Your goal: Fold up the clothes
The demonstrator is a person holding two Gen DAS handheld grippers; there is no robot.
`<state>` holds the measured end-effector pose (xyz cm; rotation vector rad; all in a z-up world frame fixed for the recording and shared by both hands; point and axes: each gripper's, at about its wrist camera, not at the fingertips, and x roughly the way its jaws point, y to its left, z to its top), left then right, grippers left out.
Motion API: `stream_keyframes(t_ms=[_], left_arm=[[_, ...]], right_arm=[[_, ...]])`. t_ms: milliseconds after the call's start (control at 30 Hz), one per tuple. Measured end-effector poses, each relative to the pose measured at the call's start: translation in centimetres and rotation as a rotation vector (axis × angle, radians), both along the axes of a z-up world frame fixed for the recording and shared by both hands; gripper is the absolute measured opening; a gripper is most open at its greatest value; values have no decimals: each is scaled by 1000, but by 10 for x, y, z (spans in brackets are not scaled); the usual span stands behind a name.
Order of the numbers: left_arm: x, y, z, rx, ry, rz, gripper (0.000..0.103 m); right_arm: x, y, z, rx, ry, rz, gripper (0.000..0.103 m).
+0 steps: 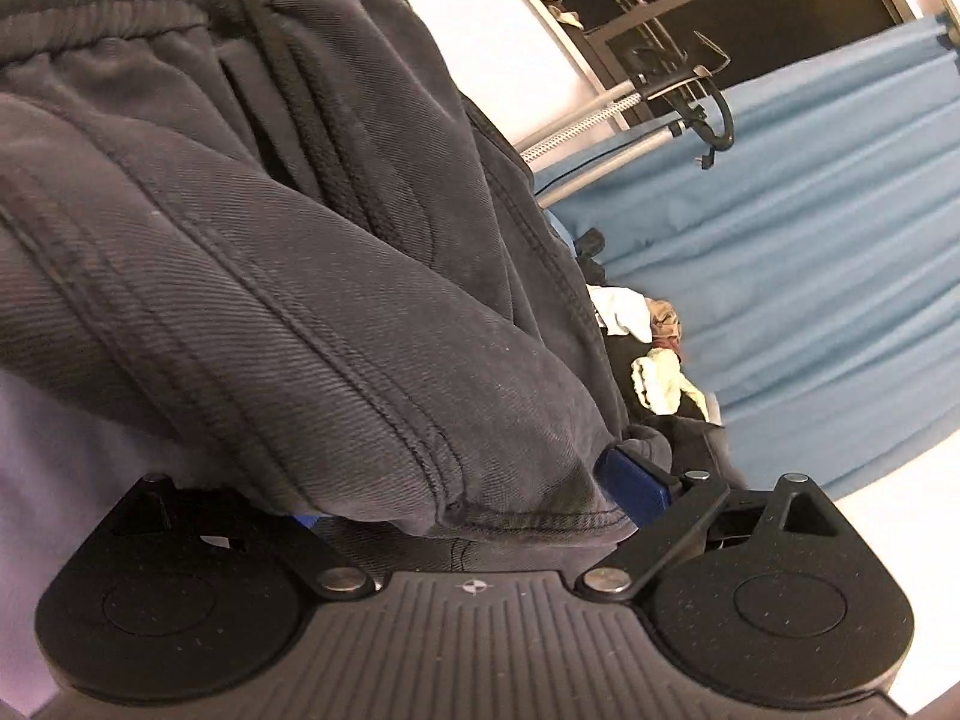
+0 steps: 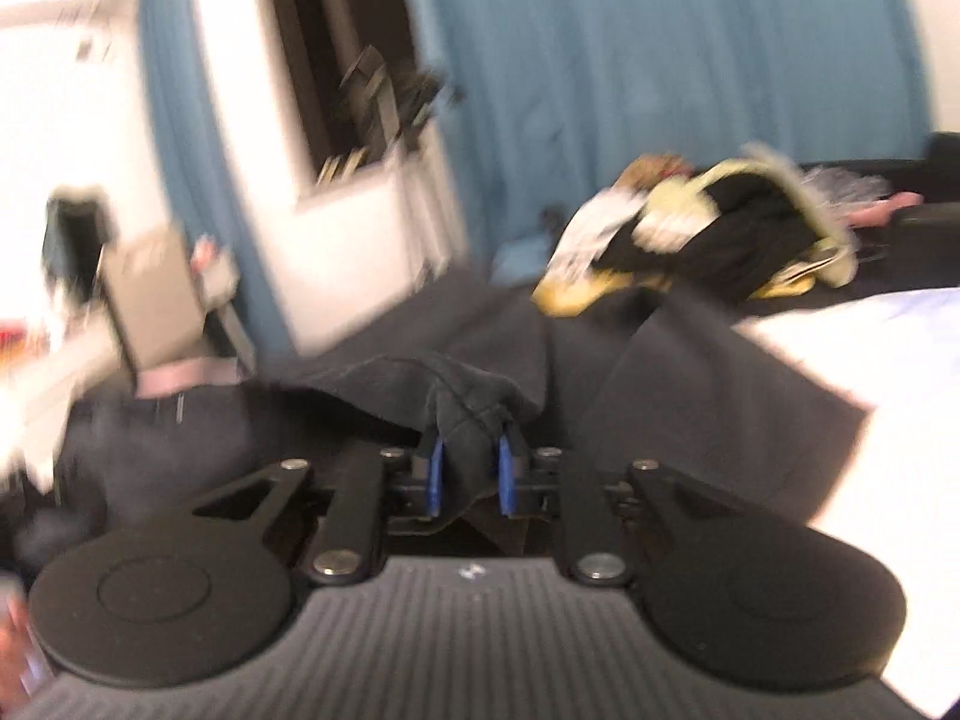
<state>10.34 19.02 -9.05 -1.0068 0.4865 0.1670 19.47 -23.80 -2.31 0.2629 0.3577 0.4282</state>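
Blue curtain behind, 12 o'clock. Dark pants pinched tight by right gripper. Left gripper buried under pants; grip cannot be told.

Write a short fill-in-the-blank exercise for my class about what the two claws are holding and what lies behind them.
1. The right claw is shut on a bunch of dark grey ____.
2. The pads of the right claw are coloured ____.
3. The dark grey sweatpants drape over the left claw, with their elastic ____ at the top of the view.
4. The curtain behind the clothes pile is ____.

Missing words: fabric; blue; waistband; blue
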Motion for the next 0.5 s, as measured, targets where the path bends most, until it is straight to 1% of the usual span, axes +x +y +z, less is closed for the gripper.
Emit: stream_keyframes(t_ms=[67, 100, 167, 233, 300, 333, 400, 433, 500], left_arm=[[-3, -3, 4, 15, 23, -3, 95], [-6, -5, 7, 38, 38, -6, 95], [-13, -10, 14, 60, 59, -4, 95], [-21, -11, 17, 51, 83, -4, 95], [-27, -10, 17, 25, 108, 5, 95], [-30, -9, 16, 9, 112, 9, 95], [-33, -5, 15, -22, 113, 23, 95], [-34, -4, 14, -36, 112, 29, 95], [-37, -2, 15, -51, 111, 41, 95]], right_arm=[[-10, -28, 15, 71, -47, -76, 16], [-16, -43, 23, 108, -67, -122, 15], [-30, -79, 35, 201, -105, -225, 15], [-43, -117, 43, 291, -134, -332, 15], [-51, -159, 42, 363, -130, -443, 15], [-52, -181, 35, 397, -94, -506, 16], [-47, -218, 11, 483, 37, -582, 17], [-44, -236, -2, 527, 107, -614, 21], [-42, -261, -26, 566, 239, -674, 24]])
